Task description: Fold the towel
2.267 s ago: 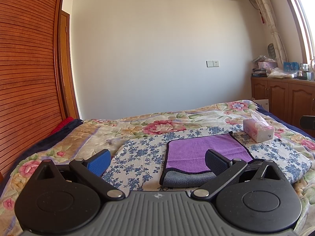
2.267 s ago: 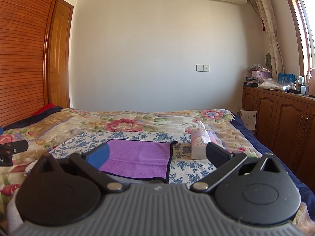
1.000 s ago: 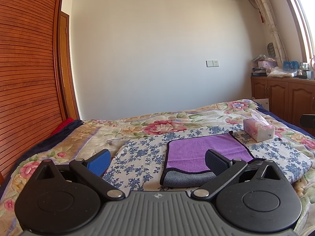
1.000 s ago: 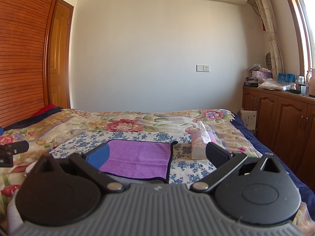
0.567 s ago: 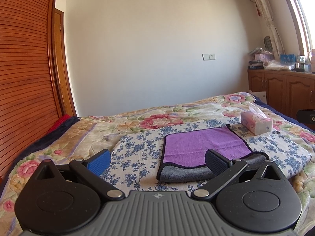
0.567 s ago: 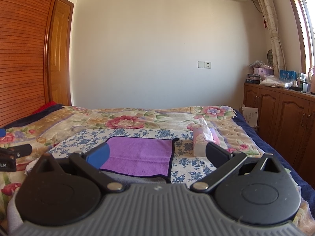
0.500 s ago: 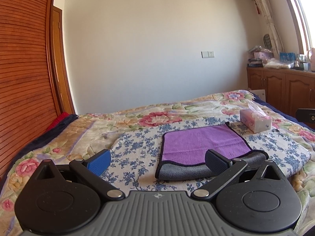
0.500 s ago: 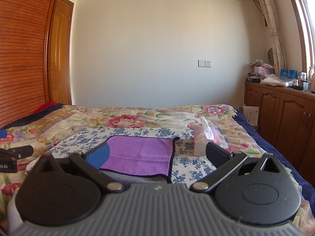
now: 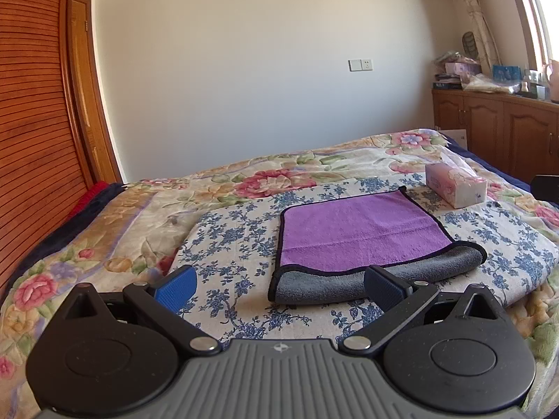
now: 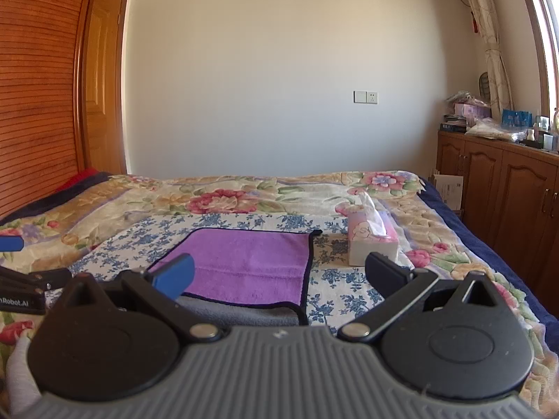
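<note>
A purple towel [image 9: 356,234] with a grey underside and black trim lies folded on a blue-flowered cloth [image 9: 230,234] on the bed. Its grey folded edge [image 9: 349,286] faces me. My left gripper [image 9: 279,284] is open and empty, just short of the towel's near left corner. The towel also shows in the right wrist view [image 10: 251,262]. My right gripper [image 10: 279,272] is open and empty, above the towel's near right edge. The left gripper's fingers [image 10: 31,279] show at the left edge of the right wrist view.
A pink tissue box [image 9: 454,185] stands on the bed right of the towel, and it shows in the right wrist view [image 10: 370,241]. A slatted wooden wardrobe [image 9: 31,139] lines the left side. Wooden cabinets [image 10: 499,195] stand beyond the bed's right edge.
Both grippers have moved forward and tilted down toward the towel, which now looks larger and nearer. Both stay open. The towel has not moved.
</note>
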A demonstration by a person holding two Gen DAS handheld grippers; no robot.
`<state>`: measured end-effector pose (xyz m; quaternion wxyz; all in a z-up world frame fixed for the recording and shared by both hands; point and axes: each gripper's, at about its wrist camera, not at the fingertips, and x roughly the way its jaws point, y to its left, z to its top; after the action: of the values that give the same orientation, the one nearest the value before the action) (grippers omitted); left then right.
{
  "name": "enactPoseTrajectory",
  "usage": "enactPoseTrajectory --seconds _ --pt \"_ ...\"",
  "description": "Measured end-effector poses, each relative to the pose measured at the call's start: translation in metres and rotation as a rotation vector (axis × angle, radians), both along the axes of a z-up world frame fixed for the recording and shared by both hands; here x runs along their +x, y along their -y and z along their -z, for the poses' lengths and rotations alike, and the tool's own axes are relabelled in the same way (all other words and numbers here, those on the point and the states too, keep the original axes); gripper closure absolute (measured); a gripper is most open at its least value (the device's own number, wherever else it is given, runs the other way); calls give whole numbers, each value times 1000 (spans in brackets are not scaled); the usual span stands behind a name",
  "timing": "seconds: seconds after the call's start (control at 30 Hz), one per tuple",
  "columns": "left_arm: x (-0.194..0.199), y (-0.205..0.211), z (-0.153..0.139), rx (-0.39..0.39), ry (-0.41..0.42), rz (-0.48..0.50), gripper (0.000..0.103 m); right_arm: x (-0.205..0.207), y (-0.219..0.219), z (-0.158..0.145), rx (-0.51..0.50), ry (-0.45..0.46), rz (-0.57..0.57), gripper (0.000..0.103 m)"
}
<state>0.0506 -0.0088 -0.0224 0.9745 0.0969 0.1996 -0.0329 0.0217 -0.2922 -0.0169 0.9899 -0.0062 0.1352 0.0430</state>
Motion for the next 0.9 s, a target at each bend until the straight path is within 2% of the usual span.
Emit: enactPoseTrajectory --seconds 0.37,0.9 --pt "24 3 8 18 -33 8 0 17 -2 7 3 -44 -6 0" --pt "63 -6 18 -19 -74 5 0 35 -5 15 2 -101 -29 0"
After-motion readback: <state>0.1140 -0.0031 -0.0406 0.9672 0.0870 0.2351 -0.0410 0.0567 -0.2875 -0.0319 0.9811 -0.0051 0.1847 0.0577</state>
